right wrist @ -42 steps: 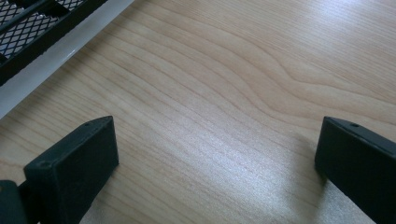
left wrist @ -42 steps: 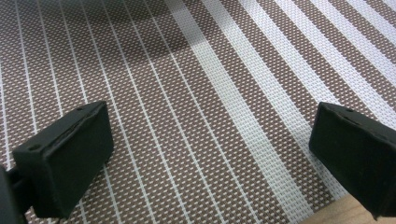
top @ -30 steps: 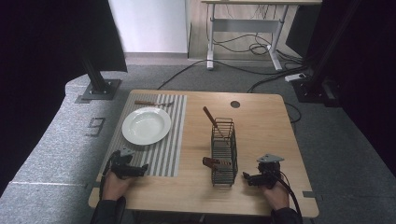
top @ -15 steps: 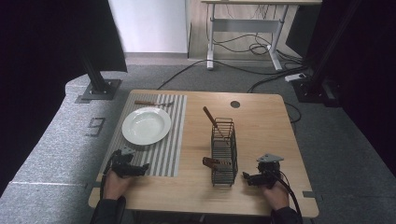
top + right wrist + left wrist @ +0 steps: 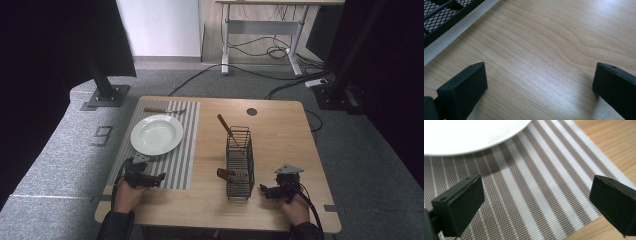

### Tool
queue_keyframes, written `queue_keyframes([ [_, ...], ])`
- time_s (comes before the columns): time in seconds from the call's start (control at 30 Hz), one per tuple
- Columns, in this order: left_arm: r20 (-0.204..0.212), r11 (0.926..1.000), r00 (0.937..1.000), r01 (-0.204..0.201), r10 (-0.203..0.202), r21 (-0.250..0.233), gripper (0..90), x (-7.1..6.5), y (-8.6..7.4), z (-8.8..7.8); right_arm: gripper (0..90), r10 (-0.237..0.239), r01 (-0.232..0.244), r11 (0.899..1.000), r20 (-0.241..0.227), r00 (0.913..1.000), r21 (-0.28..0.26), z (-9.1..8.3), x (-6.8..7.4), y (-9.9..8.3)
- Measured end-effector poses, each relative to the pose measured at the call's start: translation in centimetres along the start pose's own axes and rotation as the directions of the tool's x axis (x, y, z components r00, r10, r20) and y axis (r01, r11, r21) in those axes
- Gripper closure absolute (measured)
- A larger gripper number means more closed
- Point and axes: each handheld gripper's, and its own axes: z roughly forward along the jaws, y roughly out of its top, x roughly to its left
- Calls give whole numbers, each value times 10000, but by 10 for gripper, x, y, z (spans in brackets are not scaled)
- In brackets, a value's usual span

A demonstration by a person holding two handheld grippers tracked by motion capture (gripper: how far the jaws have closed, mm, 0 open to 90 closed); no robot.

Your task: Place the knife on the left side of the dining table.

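From above, the left hand-held gripper (image 5: 159, 178) rested on the striped placemat (image 5: 172, 150) near the white plate (image 5: 156, 134), and the right hand-held gripper (image 5: 262, 189) sat just beside the wire basket (image 5: 239, 162). The left gripper view showed jaws spread wide over the placemat, empty. The right gripper view showed jaws released above the bare surface (image 5: 554, 45).

White plate (image 5: 469, 135) cut off by top edge in left gripper view, rim blurred. Wire basket (image 5: 441, 15) cropped at top-left corner in right gripper view. Brown-handled utensils (image 5: 231, 174) in basket: heads hidden, type unclear.
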Motion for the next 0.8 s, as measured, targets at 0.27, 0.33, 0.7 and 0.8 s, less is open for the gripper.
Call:
queue_keyframes([
  [0.27,291,9998,9993,-218,219,-40,0,-13,18,-1,0,0,0,10000,-1,10000,-4,0,0,0],
  [0.33,312,9994,9990,-332,333,-42,0,-16,24,-2,0,11,-11,10000,6,10000,-4,0,0,0],
  [0.7,471,9993,9982,-358,364,-137,1,-26,47,-6,0,25,-25,10000,26,10000,-6,0,0,0],
  [0.8,659,9985,9965,-496,510,-227,0,-31,54,-6,0,29,-28,10000,34,10000,-7,0,0,0],
])
